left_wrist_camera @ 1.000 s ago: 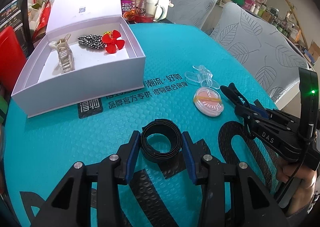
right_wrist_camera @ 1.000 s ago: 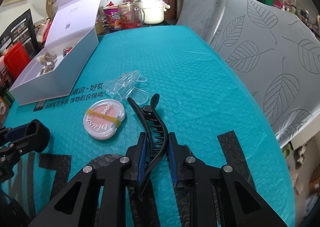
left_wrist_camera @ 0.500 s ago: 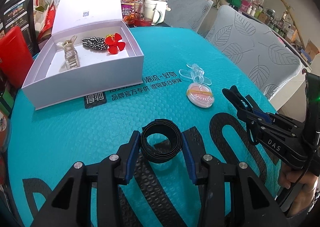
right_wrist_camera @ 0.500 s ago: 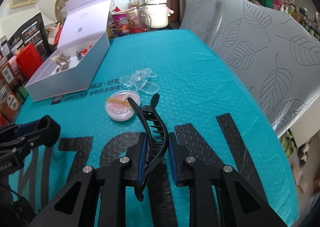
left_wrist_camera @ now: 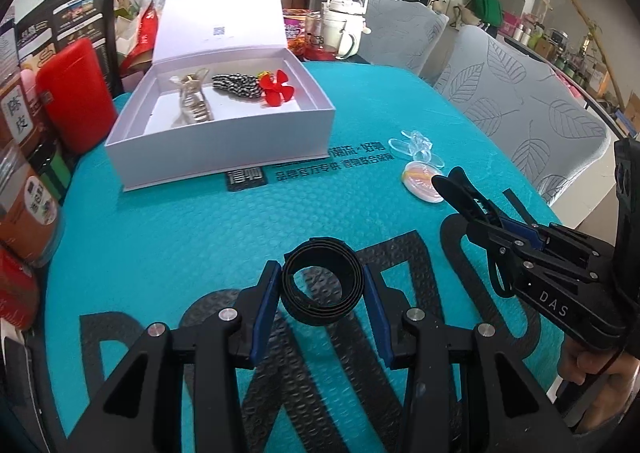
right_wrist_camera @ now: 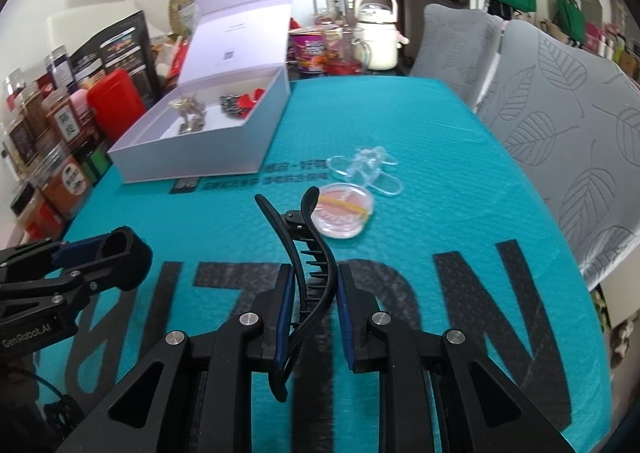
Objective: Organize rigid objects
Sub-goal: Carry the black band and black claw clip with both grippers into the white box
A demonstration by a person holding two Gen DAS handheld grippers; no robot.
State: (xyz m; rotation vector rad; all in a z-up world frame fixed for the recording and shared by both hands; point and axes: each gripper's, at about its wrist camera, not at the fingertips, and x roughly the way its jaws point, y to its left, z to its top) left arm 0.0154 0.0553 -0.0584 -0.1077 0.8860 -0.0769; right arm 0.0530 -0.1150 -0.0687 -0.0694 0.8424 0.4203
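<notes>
left gripper (left_wrist_camera: 322, 287): black, blue pads, silver screws | right gripper (right_wrist_camera: 312, 303): same, "das" marking

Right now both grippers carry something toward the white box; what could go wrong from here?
1. The left gripper squeezes the black coiled band only at its sides; it may spring out or uncoil.
2. The black hair claw sticks far beyond the right gripper; it may twist or catch the white box wall.
3. The box already holds three hair accessories, so a drop may land on them.

light: bright, even | edges: fisheye warp, dark corners | blur: slight
</notes>
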